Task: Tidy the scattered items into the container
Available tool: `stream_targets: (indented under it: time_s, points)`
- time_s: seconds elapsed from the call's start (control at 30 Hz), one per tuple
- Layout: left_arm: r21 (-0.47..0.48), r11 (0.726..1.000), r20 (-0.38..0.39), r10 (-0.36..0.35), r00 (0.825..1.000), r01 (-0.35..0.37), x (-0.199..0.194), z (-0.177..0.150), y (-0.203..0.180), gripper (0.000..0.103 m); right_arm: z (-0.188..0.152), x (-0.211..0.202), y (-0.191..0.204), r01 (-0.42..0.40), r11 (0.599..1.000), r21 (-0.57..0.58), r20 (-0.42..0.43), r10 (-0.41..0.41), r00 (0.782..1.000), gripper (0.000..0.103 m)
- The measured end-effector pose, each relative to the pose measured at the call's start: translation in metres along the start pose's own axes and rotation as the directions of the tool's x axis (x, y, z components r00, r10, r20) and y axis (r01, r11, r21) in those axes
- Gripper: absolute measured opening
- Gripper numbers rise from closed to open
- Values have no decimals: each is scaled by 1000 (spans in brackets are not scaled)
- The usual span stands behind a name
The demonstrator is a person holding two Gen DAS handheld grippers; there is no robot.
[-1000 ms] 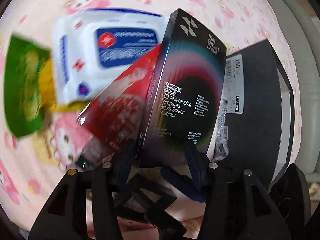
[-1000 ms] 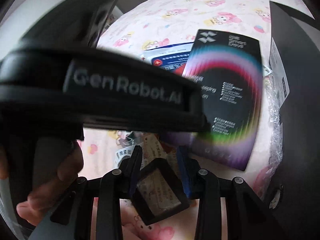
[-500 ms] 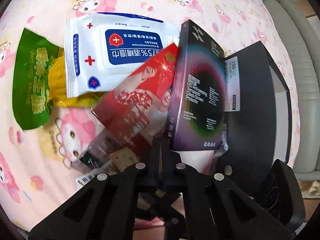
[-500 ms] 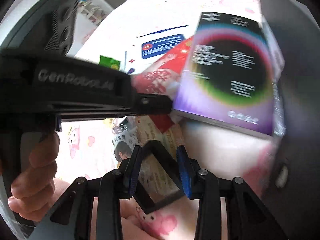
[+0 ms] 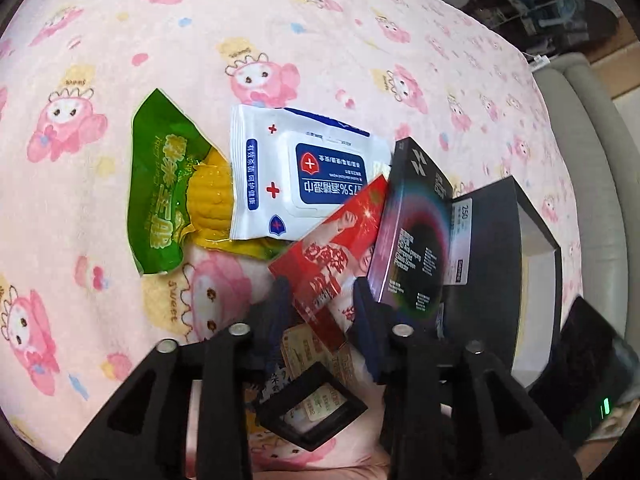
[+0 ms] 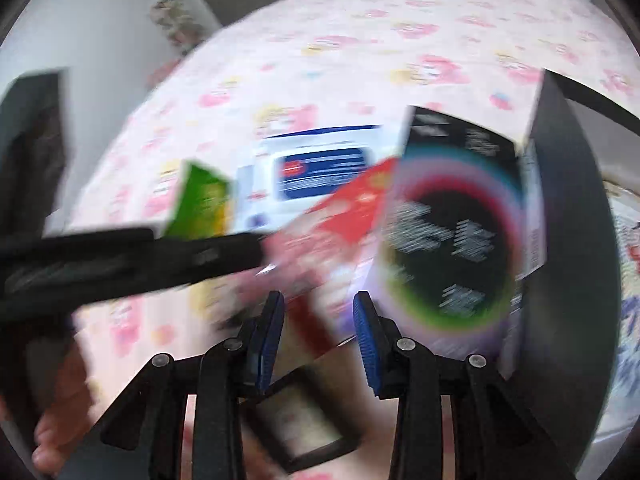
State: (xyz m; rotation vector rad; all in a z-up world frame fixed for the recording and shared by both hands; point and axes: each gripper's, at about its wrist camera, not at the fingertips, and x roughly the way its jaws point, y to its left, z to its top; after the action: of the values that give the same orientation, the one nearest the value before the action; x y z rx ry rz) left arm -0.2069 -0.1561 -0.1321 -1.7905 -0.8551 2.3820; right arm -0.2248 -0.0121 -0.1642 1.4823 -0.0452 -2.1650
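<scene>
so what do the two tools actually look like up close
Both look alike: the left tool and the right tool each have two black angular plastic arms with triangular cut-outs and silver screw heads, ending in dark blue ribbed pads. In the right wrist view the left tool's black body crosses the frame, blurred, with a bare hand below it.

pink cartoon bedsheet (image 5: pixel 320 20), grey padded bedframe (image 5: pixel 592 128)

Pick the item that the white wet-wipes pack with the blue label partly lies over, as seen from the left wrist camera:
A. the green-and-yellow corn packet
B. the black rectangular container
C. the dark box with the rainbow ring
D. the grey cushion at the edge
A: the white wet-wipes pack overlaps the yellow right side of the green-and-yellow corn packet, hiding part of it on the pink cartoon-print sheet.
</scene>
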Motion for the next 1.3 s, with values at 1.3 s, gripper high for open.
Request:
stream_targets:
  time_s: [1.3]
  points:
    - [91, 996, -17, 13, 1000, -11, 24, -16, -38, 38, -28, -9, 6, -3, 995, 95, 53, -2, 999, 36]
